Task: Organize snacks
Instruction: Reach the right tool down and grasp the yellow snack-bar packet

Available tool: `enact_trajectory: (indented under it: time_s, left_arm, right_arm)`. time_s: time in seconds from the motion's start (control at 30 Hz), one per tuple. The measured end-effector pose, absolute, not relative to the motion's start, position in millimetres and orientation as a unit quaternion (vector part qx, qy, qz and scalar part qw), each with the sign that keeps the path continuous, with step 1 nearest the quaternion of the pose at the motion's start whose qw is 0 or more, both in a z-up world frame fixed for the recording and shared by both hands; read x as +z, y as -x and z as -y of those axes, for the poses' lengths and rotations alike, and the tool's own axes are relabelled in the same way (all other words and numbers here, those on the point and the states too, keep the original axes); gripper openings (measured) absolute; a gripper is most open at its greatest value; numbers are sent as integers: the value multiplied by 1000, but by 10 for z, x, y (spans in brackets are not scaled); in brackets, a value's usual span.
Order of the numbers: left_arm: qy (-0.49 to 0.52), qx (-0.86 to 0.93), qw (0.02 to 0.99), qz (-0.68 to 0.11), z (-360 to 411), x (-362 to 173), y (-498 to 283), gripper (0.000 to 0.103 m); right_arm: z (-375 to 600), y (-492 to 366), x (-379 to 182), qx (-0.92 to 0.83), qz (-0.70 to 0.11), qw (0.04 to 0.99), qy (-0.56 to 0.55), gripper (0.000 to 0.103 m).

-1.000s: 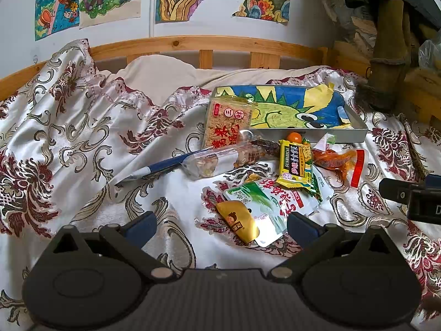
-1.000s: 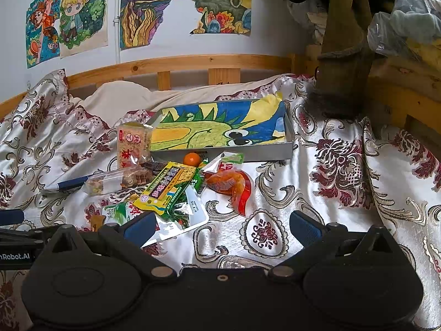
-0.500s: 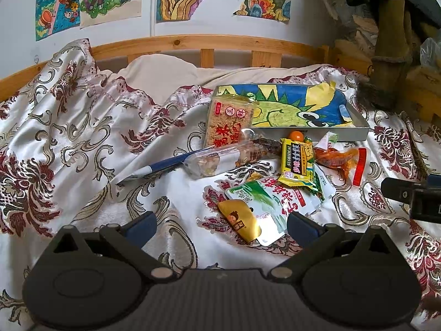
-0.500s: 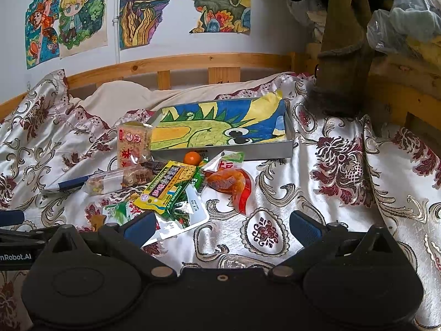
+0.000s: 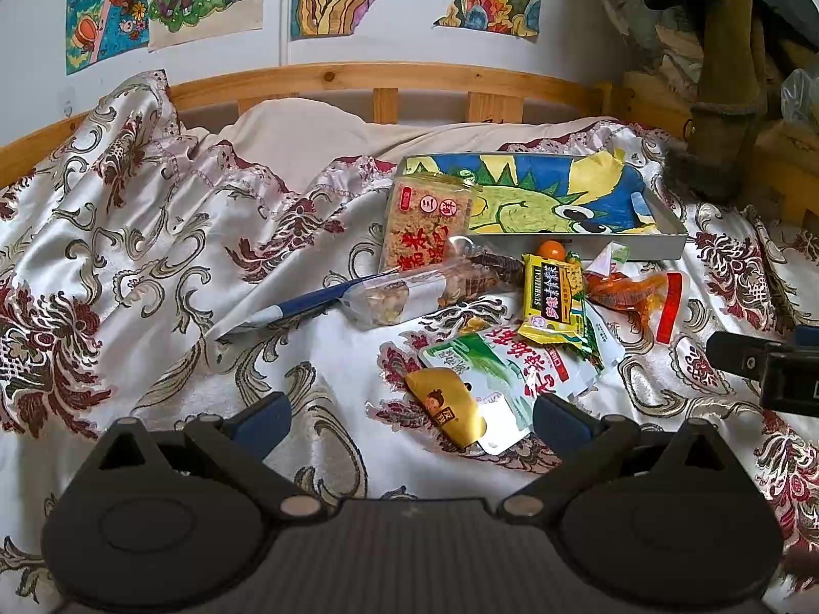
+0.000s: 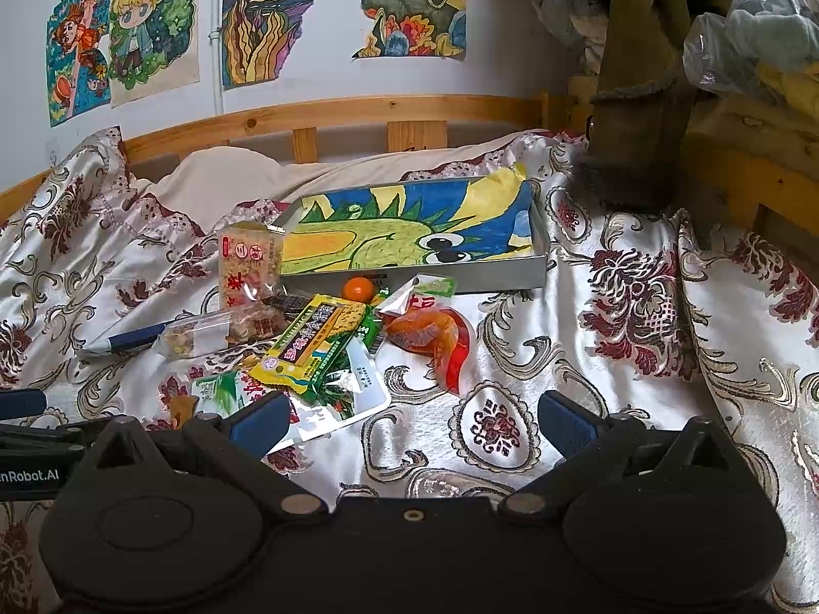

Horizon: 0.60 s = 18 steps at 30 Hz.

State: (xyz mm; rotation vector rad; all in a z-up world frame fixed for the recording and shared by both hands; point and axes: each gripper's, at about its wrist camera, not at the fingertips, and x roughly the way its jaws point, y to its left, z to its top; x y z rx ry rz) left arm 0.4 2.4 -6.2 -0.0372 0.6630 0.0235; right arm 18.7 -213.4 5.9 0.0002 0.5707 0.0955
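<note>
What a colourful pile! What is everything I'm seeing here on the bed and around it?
Tray: one, grey, dinosaur drawing inside, on the bedspread behind the snacks.
Crispy snack pack: one, clear and red, leaning on the tray's left end.
Nut bar: one, clear wrapper, left of the pile.
Yellow packet: one, mid pile.
Green-white pouch: one, nearest.
Gold packet: one, on the pouch.
Orange ball: one, by the tray.
Red-orange packet: one, right.
Drawings: several, on the wall.
Left gripper: open.
Right gripper: open.

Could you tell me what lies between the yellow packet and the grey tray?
In the right wrist view, a small orange ball sits between the yellow packet and the grey tray.
</note>
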Motion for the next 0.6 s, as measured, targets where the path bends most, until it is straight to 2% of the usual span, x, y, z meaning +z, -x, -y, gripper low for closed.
enact_trajectory:
  time_s: [0.37, 0.6]
  left_arm:
    - [8, -8, 938, -346, -37, -115, -127, 103]
    - [-34, -39, 936, -347, 34, -204, -225, 103]
  right_arm:
    - [2135, -301, -80, 68, -305, 950, 4, 102]
    - [2231, -524, -97, 104, -319, 942, 20, 102]
